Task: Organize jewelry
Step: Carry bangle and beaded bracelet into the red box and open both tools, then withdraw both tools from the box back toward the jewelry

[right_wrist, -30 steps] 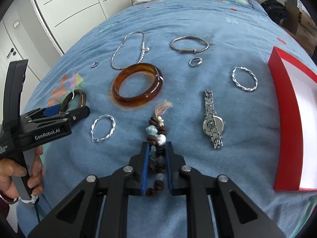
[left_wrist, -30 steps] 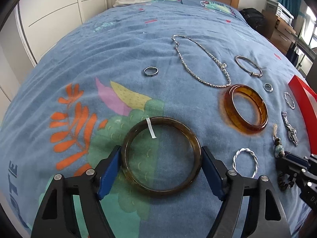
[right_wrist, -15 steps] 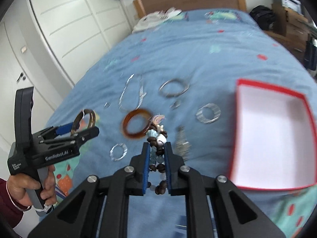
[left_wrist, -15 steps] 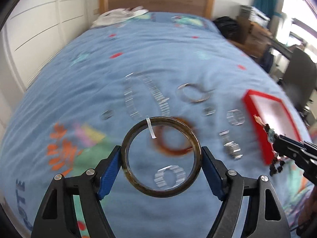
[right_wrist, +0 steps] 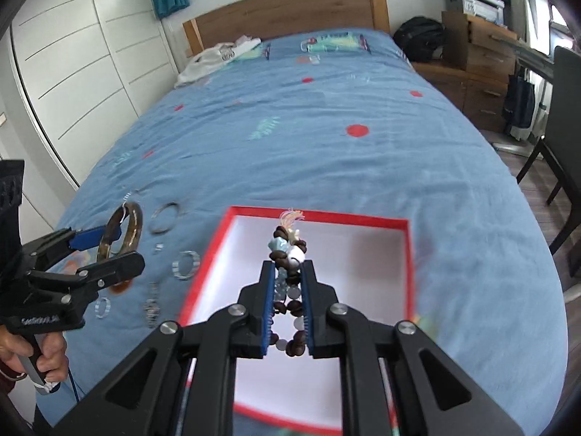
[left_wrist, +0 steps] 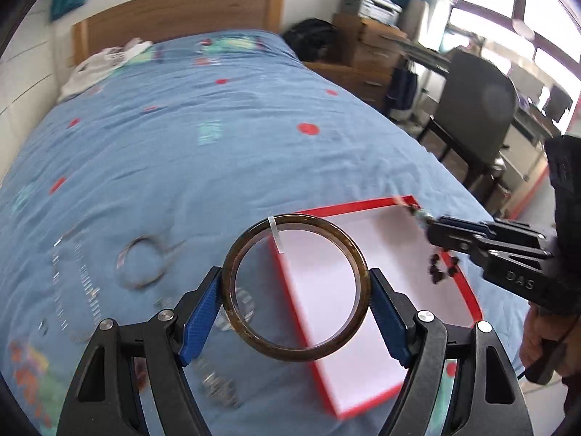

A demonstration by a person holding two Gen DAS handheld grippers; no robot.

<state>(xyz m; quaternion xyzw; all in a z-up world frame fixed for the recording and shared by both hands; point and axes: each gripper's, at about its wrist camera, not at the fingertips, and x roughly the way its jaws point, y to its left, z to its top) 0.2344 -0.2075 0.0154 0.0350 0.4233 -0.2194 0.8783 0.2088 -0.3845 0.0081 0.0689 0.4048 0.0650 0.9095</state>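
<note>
My left gripper [left_wrist: 296, 301] is shut on a dark brown bangle [left_wrist: 254, 341] with a white tag, held in the air above the left rim of the red box [left_wrist: 363, 205]. It also shows in the right wrist view [right_wrist: 120, 250] with the bangle [right_wrist: 136, 227]. My right gripper [right_wrist: 287, 272] is shut on a beaded bracelet [right_wrist: 287, 247] of brown, white and blue beads, held over the white inside of the red box [right_wrist: 316, 216]. In the left wrist view the right gripper [left_wrist: 430, 229] hangs over the box's far right corner.
Several pieces lie blurred on the blue bedspread left of the box: a silver bangle [left_wrist: 141, 267], a chain necklace [left_wrist: 83, 290], a twisted silver ring [right_wrist: 186, 264], a watch [right_wrist: 152, 307]. A chair [left_wrist: 475, 109] and drawers stand right of the bed.
Both grippers lifted their pieces off the bedspread and swung right to the red box. The views have tilted up, and the remaining jewelry has slid to the lower left.
</note>
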